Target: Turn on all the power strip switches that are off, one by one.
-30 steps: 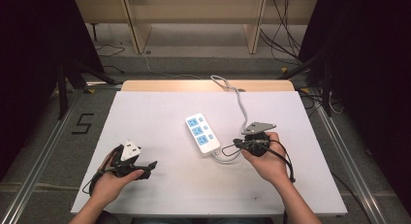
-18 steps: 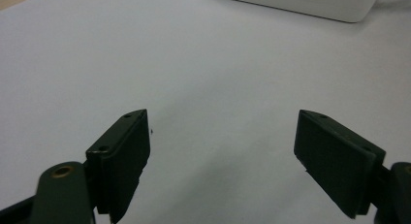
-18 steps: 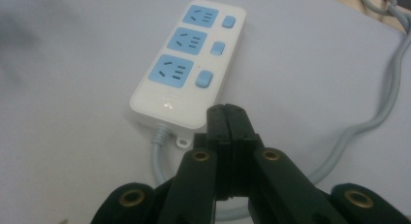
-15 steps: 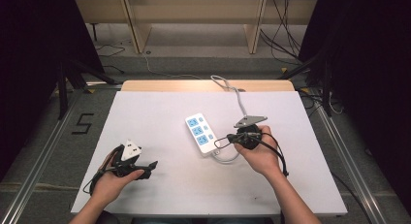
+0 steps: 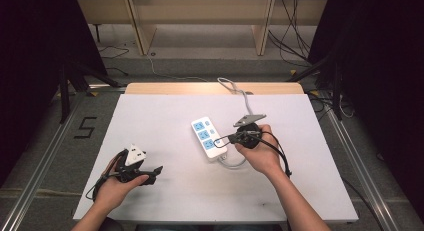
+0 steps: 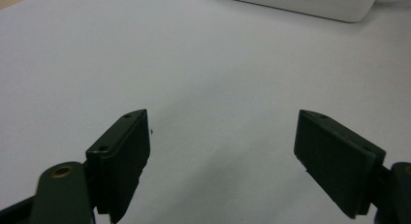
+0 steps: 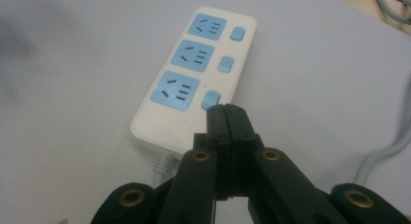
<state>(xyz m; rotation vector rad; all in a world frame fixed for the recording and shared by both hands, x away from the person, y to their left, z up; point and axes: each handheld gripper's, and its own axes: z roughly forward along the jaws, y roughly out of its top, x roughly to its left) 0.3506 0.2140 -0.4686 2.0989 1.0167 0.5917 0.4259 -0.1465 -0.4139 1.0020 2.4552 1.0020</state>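
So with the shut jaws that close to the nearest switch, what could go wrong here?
The right gripper, shut, sits at the edge of the nearest blue switch on the power strip; its tip could slip off sideways. Nothing holds the strip, since the left gripper rests apart, so a push might slide it.

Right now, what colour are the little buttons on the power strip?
Light blue, like the sockets, on a white power strip. The buttons show best in the right gripper view.

1 power strip, 3 sockets, 3 switches
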